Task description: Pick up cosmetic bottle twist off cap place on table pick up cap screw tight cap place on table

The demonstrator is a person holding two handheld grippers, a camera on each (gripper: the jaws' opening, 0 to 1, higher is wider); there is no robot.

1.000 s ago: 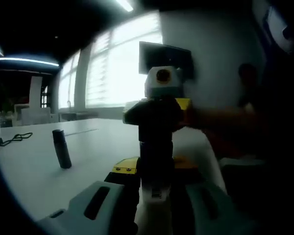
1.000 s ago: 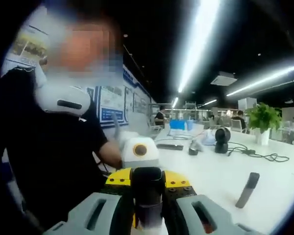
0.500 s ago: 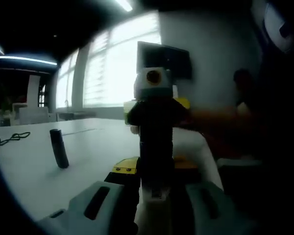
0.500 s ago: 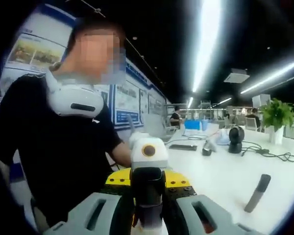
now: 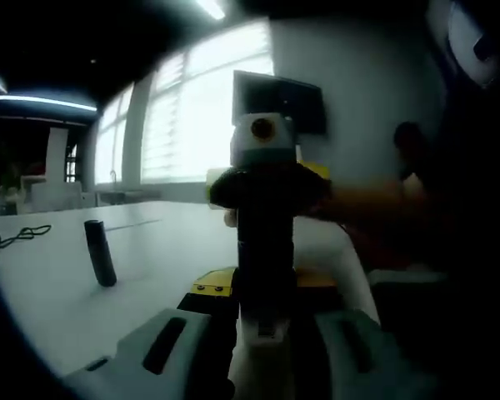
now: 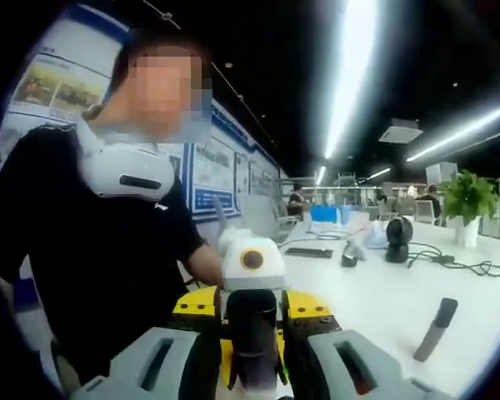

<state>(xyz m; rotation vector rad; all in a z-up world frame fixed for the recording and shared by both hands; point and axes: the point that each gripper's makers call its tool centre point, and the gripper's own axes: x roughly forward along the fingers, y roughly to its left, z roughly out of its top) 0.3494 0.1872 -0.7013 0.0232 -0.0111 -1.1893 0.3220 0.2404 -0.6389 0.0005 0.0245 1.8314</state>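
Little has shifted since half a second ago: one dark cylindrical cosmetic bottle (image 5: 265,242) stays clamped upright between the left tongs (image 5: 262,350) and the right tongs (image 6: 252,367), above the white counter (image 5: 58,292), where one dark slim tube (image 5: 100,252) stands apart.
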